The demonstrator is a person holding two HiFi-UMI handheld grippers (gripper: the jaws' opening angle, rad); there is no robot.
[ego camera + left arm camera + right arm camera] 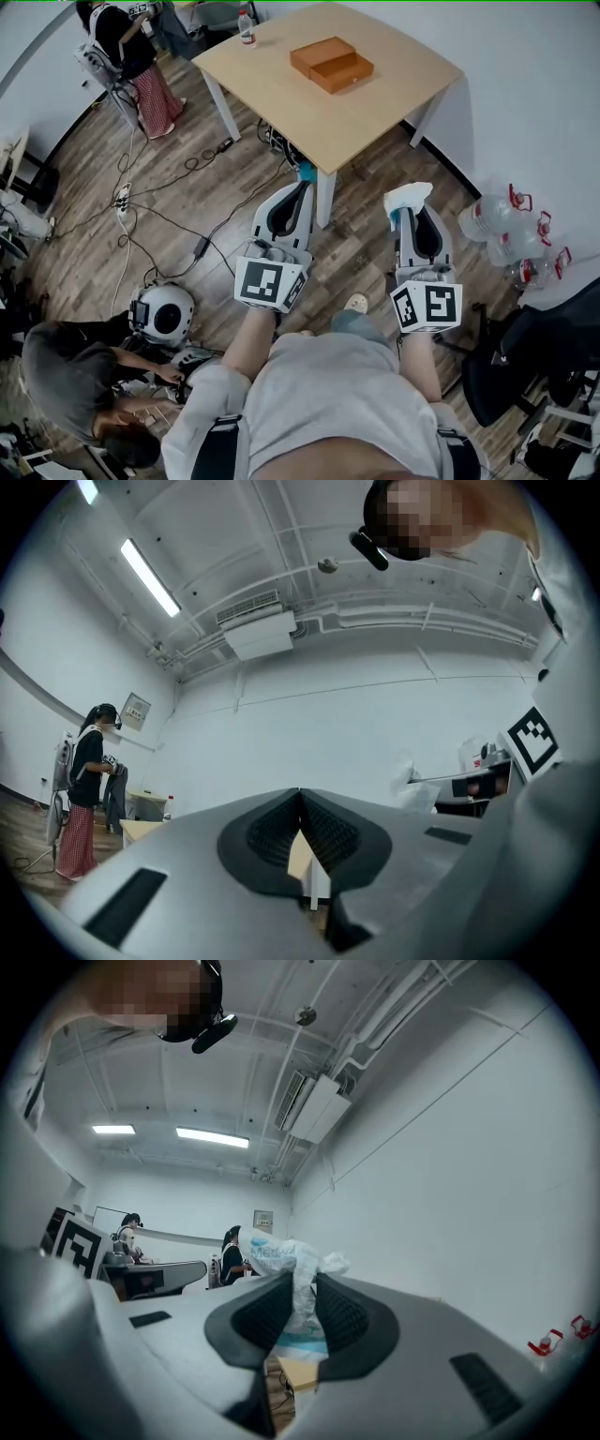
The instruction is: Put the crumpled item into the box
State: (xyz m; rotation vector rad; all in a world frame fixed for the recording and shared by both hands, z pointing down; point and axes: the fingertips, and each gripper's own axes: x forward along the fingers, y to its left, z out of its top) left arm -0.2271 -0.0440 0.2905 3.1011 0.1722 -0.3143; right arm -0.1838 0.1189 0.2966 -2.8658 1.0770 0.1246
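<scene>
Right tongs [302, 1284] pinch a crumpled white-and-blue bag [279, 1252]; left tongs [300, 802] pressed together, empty.

A water bottle [246, 28] stands near a corner of the table [375, 103]; water jugs [487, 217] lie beside the wall.

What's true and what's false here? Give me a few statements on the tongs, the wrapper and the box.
The right tongs grip the crumpled wrapper. True.
The left tongs hold something. False: they are shut on nothing.
The box sits on the table. True.
The wrapper is in the box. False: it is in the right tongs, short of the table.
A bottle stands on the table. True.
</scene>
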